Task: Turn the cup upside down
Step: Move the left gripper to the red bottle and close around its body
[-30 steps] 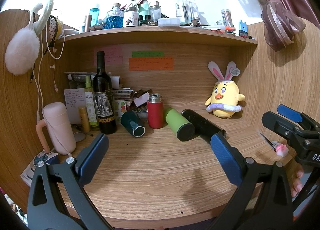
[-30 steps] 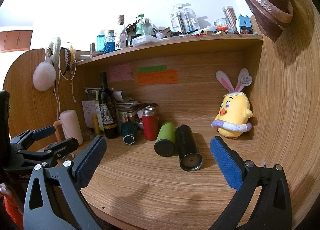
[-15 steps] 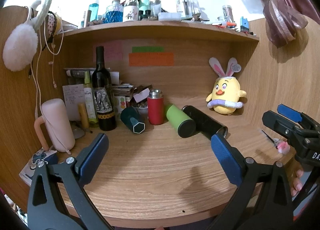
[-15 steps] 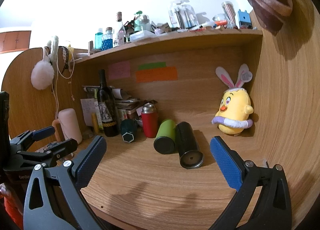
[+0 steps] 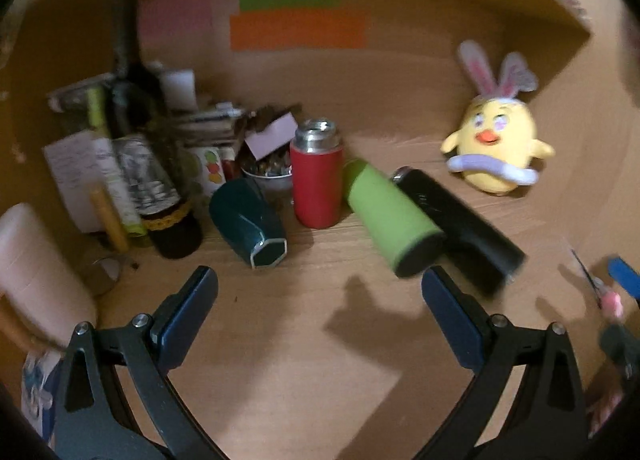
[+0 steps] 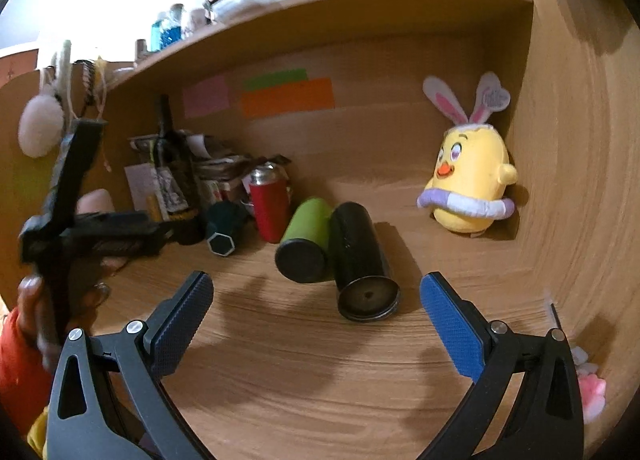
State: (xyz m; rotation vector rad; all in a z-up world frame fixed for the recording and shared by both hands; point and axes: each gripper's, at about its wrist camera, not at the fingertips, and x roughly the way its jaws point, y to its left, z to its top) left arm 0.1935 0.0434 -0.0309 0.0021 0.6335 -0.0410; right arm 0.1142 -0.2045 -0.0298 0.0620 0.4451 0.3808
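While level, both tongs [image 5: 320, 300] [image 6: 316, 302] wide apart.

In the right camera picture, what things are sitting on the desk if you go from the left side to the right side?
Wine bottle → teal cup → red flask → green tumbler → black tumbler → yellow chick plush.
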